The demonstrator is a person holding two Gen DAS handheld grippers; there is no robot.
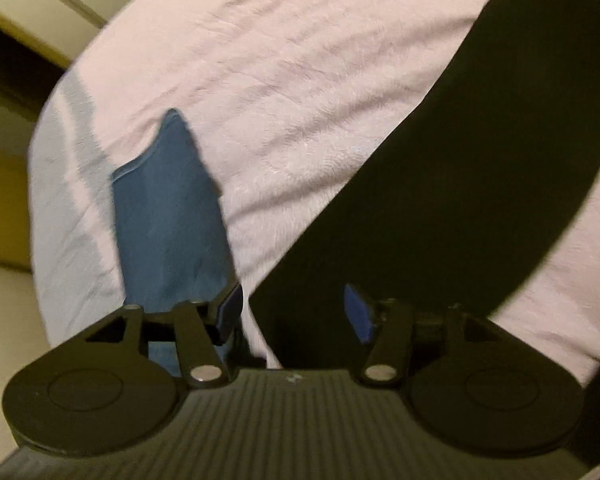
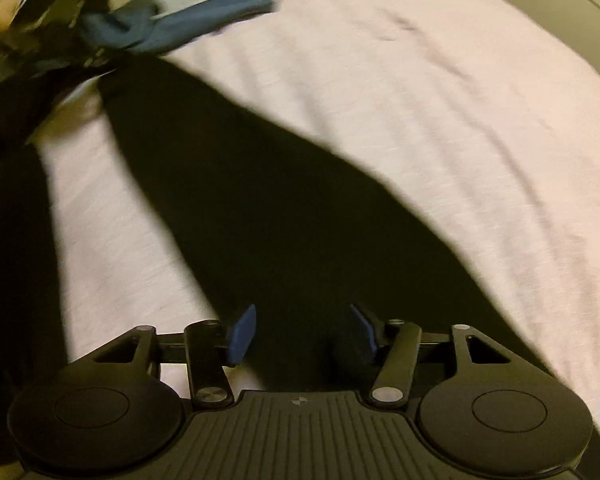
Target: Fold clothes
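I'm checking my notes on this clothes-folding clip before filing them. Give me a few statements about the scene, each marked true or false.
1. The black garment lies on a pink sheet. True.
2. The left claw is clamped shut on the blue cloth. False: its jaws stand apart and the blue cloth lies beside them.
3. The right claw is open above the black garment. True.
4. The blue cloth is spread flat over the whole black garment. False: it lies off to one side, on the sheet.
5. The sheet is green. False: it is pink.
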